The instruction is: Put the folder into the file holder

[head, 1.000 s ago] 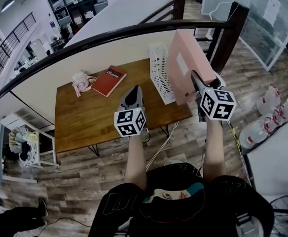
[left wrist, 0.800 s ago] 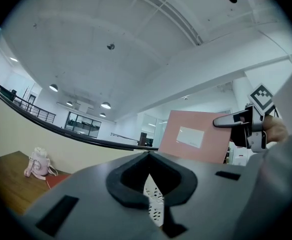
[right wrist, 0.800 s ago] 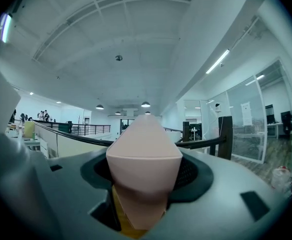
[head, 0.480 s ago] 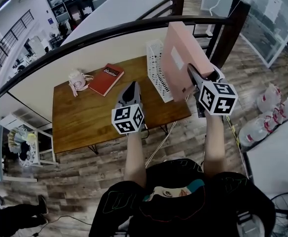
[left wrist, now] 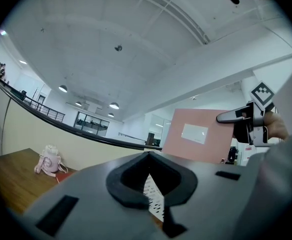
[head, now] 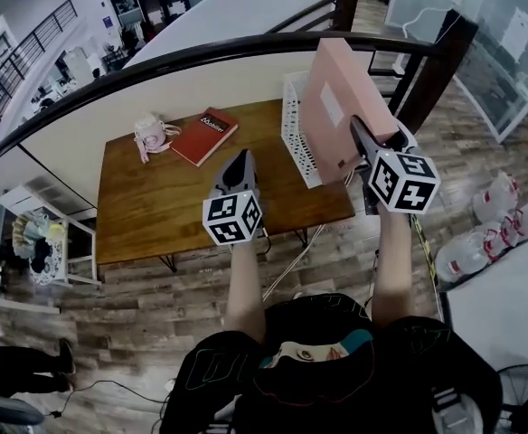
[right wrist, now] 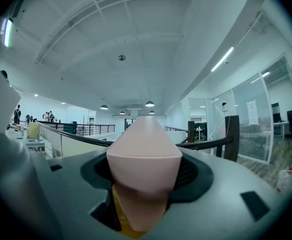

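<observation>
A pink folder [head: 336,102] stands upright in the air, and my right gripper [head: 356,132] is shut on its near lower edge. It hovers just right of and above the white perforated file holder [head: 293,134] at the table's right end. In the right gripper view the folder's spine [right wrist: 145,149] fills the space between the jaws. My left gripper [head: 238,163] hangs over the table's front middle, shut with nothing in it. The left gripper view shows the folder [left wrist: 196,141], my right gripper [left wrist: 228,117] and a bit of the file holder [left wrist: 153,201] beyond the left gripper [left wrist: 148,155].
On the wooden table [head: 155,211] lie a red book [head: 205,136] and a small pink bottle [head: 151,136] at the back left. A black railing [head: 201,57] curves behind the table. White sacks [head: 467,251] sit on the floor at the right.
The folder stays upright in my right gripper beside the file holder, barely shifted. My left gripper holds its place over the table.
</observation>
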The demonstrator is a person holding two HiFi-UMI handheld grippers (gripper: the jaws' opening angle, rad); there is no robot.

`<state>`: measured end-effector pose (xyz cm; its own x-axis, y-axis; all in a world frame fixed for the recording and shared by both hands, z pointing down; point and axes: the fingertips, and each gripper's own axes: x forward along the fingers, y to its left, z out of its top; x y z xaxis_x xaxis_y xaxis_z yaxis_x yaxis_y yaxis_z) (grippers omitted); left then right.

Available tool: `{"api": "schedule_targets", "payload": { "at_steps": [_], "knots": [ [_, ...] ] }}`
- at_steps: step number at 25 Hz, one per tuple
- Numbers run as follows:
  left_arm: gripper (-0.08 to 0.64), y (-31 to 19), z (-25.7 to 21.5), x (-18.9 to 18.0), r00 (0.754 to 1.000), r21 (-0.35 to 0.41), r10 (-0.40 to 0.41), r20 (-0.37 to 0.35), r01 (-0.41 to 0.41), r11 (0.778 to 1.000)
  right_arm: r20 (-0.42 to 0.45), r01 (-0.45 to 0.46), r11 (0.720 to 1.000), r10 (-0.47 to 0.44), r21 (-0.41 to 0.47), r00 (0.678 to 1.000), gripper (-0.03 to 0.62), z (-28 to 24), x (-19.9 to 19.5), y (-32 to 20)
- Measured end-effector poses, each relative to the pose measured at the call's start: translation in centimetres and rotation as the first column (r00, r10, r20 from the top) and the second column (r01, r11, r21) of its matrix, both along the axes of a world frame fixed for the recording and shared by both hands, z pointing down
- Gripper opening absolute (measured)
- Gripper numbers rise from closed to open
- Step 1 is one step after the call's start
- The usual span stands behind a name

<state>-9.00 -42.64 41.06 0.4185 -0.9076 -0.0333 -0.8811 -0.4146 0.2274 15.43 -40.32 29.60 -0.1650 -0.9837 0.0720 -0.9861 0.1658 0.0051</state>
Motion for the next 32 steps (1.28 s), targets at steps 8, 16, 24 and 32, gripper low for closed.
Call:
{"api": "schedule_targets", "payload": {
  "at_steps": [8, 16, 24, 32],
  "knots": [
    [-0.003, -1.8, -0.2, 0.2, 1.0, 0.001, -0.019, 0.014, 0.019, 1.0, 0.001, 0.028, 0.999, -0.028, -0.017, 1.0, 0.287, 0.9, 0.1, -2.9],
    [-0.003, -4.8, 0.0, 0.4, 0.999, 0.001, -0.043, 0.025, 0.043, 0.999, 0.005, 0.066, 0.997, -0.066, -0.031, 0.998, 0.287, 1.9, 0.0, -6.9],
    [-0.003, -7.2, 0.2, -0.7, 0.996, -0.013, -0.08, 0.039, 0.08, 0.997, 0.004, 0.088, 0.994, -0.088, -0.066, 0.996, 0.287, 3.4, -0.5, -10.8],
    [-0.003, -8.3, 3.3, -1.9, 0.993, -0.08, -0.105, 0.055, 0.109, 0.991, -0.008, 0.094, 0.983, -0.097, -0.157, 0.995, 0.288, 8.3, -1.1, -13.5]
  ]
}}
